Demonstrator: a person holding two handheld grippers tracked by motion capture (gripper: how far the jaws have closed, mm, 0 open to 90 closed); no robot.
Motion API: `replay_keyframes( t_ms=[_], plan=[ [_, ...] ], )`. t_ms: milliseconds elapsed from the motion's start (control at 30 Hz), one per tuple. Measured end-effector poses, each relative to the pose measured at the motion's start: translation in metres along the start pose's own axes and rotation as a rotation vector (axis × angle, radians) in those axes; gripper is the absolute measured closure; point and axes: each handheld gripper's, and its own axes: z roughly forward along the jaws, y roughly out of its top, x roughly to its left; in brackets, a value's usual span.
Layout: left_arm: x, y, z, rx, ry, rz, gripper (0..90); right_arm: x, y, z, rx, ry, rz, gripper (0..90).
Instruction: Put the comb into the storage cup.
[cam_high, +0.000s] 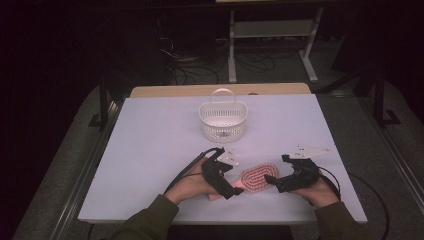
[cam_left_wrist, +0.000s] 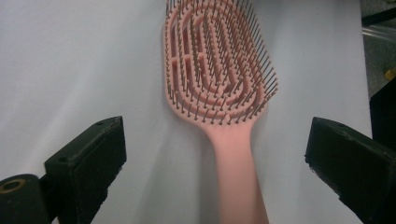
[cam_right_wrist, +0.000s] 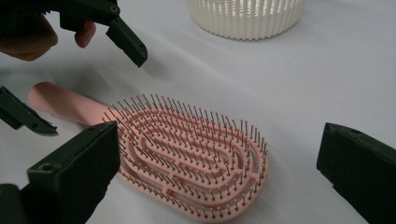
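The pink plastic vented hairbrush (cam_high: 256, 176) lay bristles-up on the white surface (cam_high: 150, 150) near the front edge, its handle toward the left. The left gripper (cam_high: 239, 191) straddled that handle, fingers wide apart and not touching it; the right gripper (cam_high: 274, 169) stood at the head, fingers likewise wide. Farther back sat a white perforated plastic basket (cam_high: 223, 121). A shallow or off-centre pinch on the smooth, rounded handle could probably have let the brush slip or swing.
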Motion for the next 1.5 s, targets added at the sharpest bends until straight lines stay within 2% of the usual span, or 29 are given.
replay_keyframes(
  t_ms=[100, 433, 533, 767, 1133, 1500],
  plan=[
    [-0.001, 0.0, 0.002, 0.01, 0.003, 0.003, 7.4, 0.0, 0.0, 0.0, 0.001, -0.001, 0.001, 0.0],
    [-0.005, -0.001, 0.006, 0.028, 0.001, 0.001, 21.3, 0.0, 0.0, 0.0, 0.001, -0.001, -0.001, 0.0],
    [-0.005, -0.001, 0.006, 0.036, 0.012, 0.004, 25.2, 0.0, 0.0, 0.0, 0.002, -0.001, 0.001, 0.0],
    [-0.007, -0.001, 0.008, 0.061, 0.003, 0.007, 36.5, 0.0, 0.0, 0.0, 0.004, -0.001, 0.003, 0.0],
    [-0.01, -0.001, 0.013, 0.095, 0.0, 0.016, 48.1, 0.0, 0.0, 0.0, 0.005, 0.0, -0.001, 0.0],
    [-0.012, 0.0, 0.015, 0.121, 0.026, 0.024, 58.8, 0.0, 0.0, 0.001, 0.007, 0.001, 0.0, 0.0]
  ],
)
